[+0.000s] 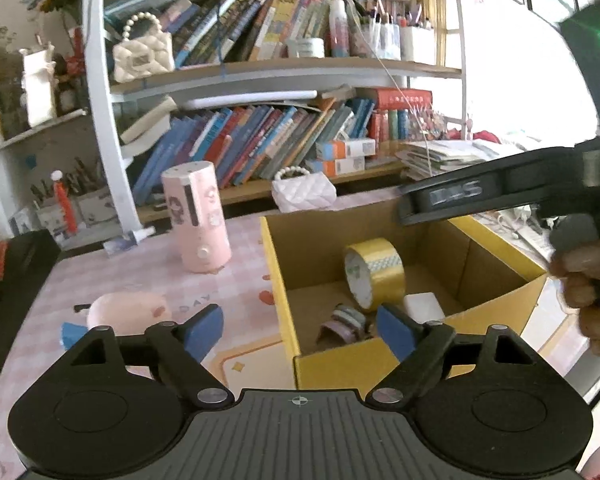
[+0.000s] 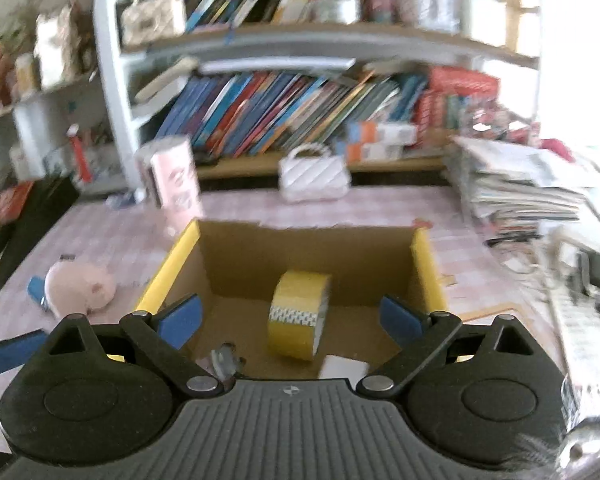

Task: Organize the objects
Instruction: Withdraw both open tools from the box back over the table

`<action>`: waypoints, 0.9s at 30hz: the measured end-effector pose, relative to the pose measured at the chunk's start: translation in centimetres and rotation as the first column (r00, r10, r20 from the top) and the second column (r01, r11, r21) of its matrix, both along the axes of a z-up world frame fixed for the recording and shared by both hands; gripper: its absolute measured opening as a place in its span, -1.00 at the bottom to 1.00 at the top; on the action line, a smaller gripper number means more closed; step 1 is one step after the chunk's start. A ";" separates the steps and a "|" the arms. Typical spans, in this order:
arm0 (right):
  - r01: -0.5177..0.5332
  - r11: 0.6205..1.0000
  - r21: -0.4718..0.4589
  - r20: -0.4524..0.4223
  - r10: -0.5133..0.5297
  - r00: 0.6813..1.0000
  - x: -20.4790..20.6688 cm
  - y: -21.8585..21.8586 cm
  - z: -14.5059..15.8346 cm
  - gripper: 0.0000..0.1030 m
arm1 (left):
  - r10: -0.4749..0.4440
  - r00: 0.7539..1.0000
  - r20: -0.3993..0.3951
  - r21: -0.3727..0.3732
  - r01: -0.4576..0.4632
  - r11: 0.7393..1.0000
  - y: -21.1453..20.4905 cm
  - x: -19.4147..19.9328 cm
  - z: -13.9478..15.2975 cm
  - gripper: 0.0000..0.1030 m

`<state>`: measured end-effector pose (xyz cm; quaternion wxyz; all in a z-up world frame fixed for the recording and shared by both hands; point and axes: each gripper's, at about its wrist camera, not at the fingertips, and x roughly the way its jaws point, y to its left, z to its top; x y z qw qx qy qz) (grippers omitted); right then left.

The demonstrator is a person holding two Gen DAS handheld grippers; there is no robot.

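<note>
yellow tape roll (image 2: pixel 299 316) upright in box (image 2: pixel 424 268); small rolls (image 2: pixel 224 360) blurred, half hidden.

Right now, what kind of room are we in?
Most likely a home study or child's desk corner: a bookshelf packed with leaning books, a table under a pink checked cloth, and small quilted handbags plus a pink plush toy beside the cardboard box.

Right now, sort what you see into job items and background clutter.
Job:
cardboard box
yellow tape roll
washi tape rolls
white block
pink pig plush

Clutter:
pink humidifier
white quilted purse
bookshelf
paper stack
</note>
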<state>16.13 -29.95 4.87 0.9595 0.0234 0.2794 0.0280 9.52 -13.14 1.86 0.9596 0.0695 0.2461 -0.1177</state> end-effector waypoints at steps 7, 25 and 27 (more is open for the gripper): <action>0.228 0.973 0.017 0.065 -0.229 0.971 -6.2 -1.7 -0.1 0.86 | -0.011 1.000 -0.022 -0.034 0.010 0.999 2.0 -2.2 -0.2 0.69; 0.261 0.964 -0.056 -0.082 -0.265 0.961 -16.9 3.9 -5.9 0.81 | -0.027 0.981 -0.190 -0.005 0.027 1.000 5.8 -8.3 -3.6 0.74; 0.247 0.968 -0.055 -0.098 -0.251 0.963 -17.5 4.6 -6.3 0.81 | -0.024 0.979 -0.200 -0.002 0.024 1.000 6.2 -8.8 -3.8 0.74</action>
